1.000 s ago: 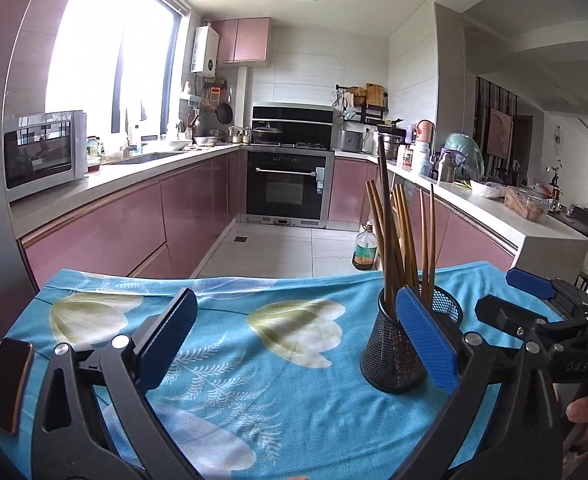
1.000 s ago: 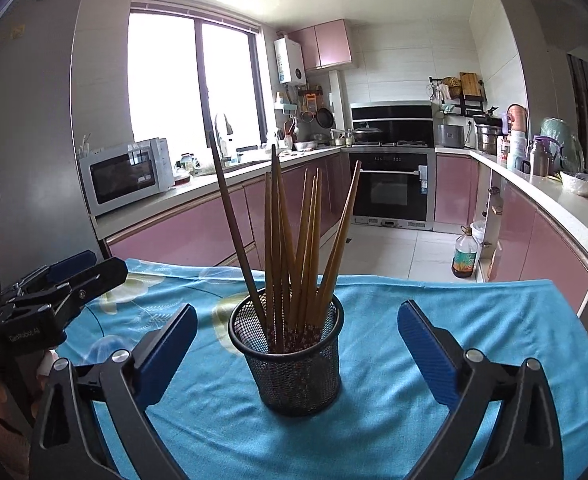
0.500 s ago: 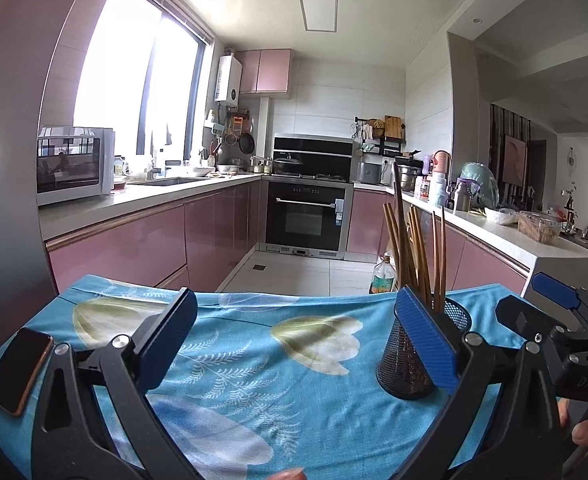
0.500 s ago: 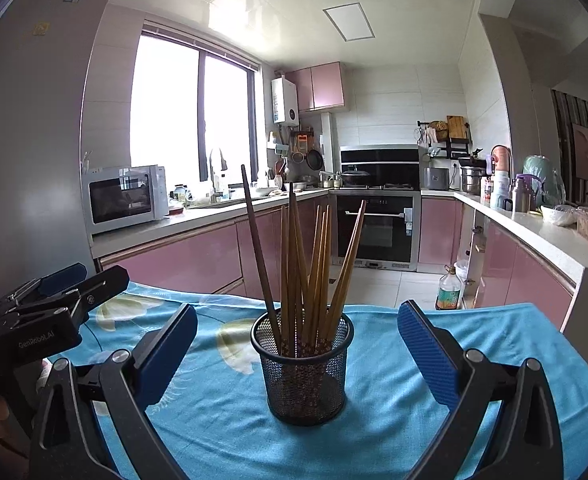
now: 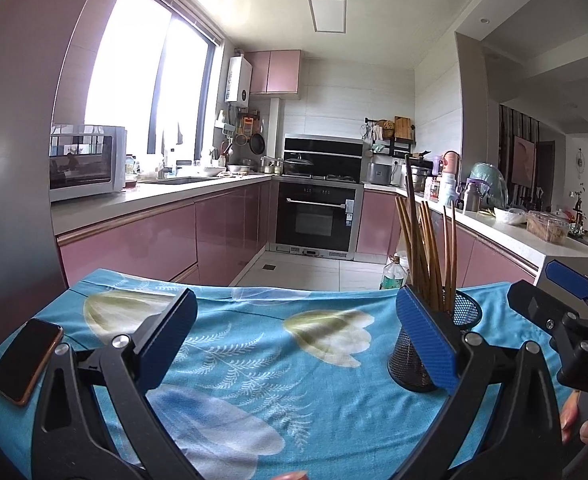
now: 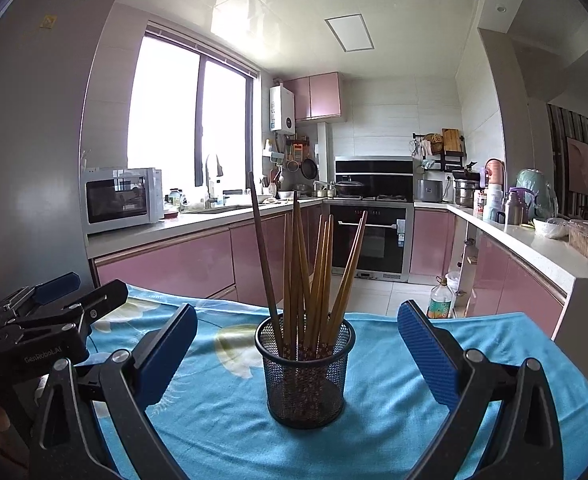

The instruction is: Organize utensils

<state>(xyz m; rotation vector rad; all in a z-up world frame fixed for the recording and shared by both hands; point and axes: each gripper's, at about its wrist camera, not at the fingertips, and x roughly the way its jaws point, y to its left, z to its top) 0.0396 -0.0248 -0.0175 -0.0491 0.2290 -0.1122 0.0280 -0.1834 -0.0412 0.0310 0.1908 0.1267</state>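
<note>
Mesh holder: upright on the desk, chopsticks standing inside. No loose utensils visible near the holder; task judged essentially complete. Right claw spread, facing the holder; left claw spread, empty.

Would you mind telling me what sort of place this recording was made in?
A home kitchen, most likely: a built-in black oven, a white microwave on the counter, and glossy pink cabinets along the walls.
</note>
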